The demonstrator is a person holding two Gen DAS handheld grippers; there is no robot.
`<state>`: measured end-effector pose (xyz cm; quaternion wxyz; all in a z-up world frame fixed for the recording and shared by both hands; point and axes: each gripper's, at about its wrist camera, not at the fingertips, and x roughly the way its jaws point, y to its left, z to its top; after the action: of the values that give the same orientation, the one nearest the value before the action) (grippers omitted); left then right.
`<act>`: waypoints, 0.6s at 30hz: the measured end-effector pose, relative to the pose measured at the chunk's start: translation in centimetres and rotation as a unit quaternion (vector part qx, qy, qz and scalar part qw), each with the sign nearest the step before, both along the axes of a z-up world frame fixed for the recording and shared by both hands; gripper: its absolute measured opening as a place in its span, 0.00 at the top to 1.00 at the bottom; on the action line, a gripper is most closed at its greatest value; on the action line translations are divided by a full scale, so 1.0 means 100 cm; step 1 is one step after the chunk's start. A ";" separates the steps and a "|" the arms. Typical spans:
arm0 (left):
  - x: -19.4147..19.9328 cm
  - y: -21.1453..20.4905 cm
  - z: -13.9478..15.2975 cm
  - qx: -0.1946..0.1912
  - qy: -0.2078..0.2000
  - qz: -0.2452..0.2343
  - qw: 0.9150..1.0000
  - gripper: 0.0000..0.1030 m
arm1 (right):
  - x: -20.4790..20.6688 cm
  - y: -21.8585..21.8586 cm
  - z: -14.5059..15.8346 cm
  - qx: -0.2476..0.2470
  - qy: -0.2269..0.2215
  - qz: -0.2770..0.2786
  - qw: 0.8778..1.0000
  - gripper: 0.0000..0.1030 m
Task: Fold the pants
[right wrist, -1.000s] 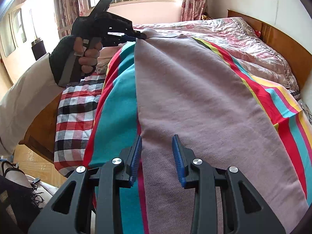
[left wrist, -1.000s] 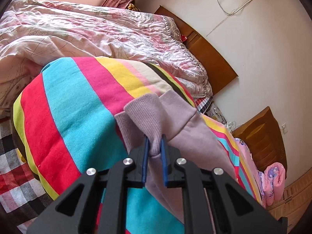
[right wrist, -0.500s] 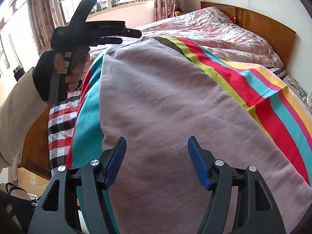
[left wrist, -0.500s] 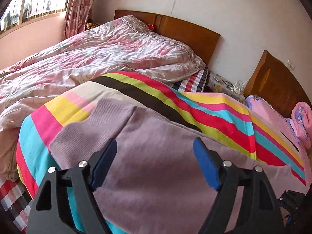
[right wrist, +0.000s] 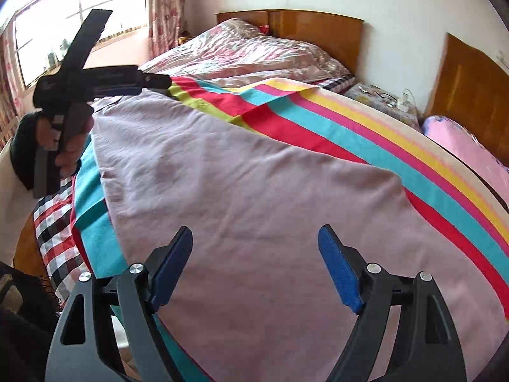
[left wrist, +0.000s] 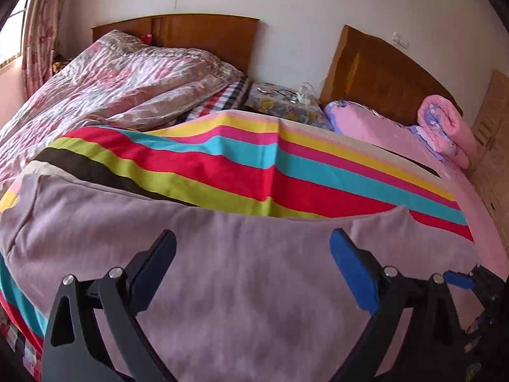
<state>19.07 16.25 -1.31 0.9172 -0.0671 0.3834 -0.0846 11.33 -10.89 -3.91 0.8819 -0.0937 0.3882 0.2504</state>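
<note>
**A:** ok so where are the pants (left wrist: pixel 241 273) right now? all I see is mauve fabric

**B:** yep, that's them, spread flat on the striped blanket (left wrist: pixel 241 172) on the near bed, folded lengthwise by the look of it. In the right wrist view they run from the bottom of the frame up toward the window side

**A:** and the grippers? holding anything?

**B:** nope. The left gripper (left wrist: pixel 251 270) has its jaws spread wide, they've just been opening, and there's nothing between the blue pads, only the pants lying underneath. Same with the right gripper (right wrist: pixel 254 264), jaws have just been opening too, wide gap, nothing pinched

**A:** is the other hand visible anywhere?

**B:** in the right wrist view, yeah, the left hand (right wrist: pixel 68 146) is up at the left side over the far end of the pants, wrapped round the handle with a dark cuff at the wrist. And the right gripper's blue tip pokes in at the lower right edge of the left wrist view

**A:** anything else around?

**B:** a pink floral quilt (left wrist: pixel 121 86) bunched on the bed behind, 2 wooden headboards, a rolled pink blanket (left wrist: pixel 445 127) on the far right
</note>
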 end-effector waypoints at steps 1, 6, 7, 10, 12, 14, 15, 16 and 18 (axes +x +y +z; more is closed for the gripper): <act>0.001 -0.035 -0.006 0.003 0.014 -0.042 0.999 0.06 | -0.002 -0.024 -0.001 0.005 0.004 -0.037 0.999 0.23; 0.005 -0.173 -0.039 0.035 0.046 -0.179 0.982 0.06 | -0.028 -0.137 -0.017 -0.007 0.017 -0.187 0.982 0.22; 0.006 -0.191 -0.047 0.050 0.055 -0.190 0.979 0.06 | -0.033 -0.156 -0.023 -0.011 0.028 -0.209 0.977 0.20; 0.007 -0.227 -0.078 0.100 0.087 -0.204 0.970 0.06 | -0.047 -0.195 -0.050 -0.029 0.063 -0.229 0.971 0.20; 0.001 -0.238 -0.089 0.140 0.073 -0.200 0.967 0.02 | -0.061 -0.200 -0.053 -0.043 0.047 -0.204 0.977 0.20; 0.003 -0.237 -0.090 0.135 0.082 -0.192 0.969 0.01 | -0.070 -0.208 -0.050 -0.031 0.047 -0.204 0.977 0.20; 0.005 -0.235 -0.089 0.130 0.086 -0.187 0.970 0.01 | -0.077 -0.212 -0.047 -0.026 0.040 -0.206 0.977 0.20; 0.006 -0.235 -0.090 0.130 0.088 -0.185 0.970 0.01 | -0.083 -0.216 -0.042 -0.021 0.026 -0.210 0.977 0.20; 0.004 -0.237 -0.088 0.135 0.085 -0.179 0.971 0.01 | -0.093 -0.232 -0.041 -0.013 0.020 -0.222 0.975 0.19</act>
<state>19.50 -7.48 -10.15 0.8517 0.1207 0.4736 -0.1891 2.07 -34.11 -8.04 0.9063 -0.0111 0.4201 0.0452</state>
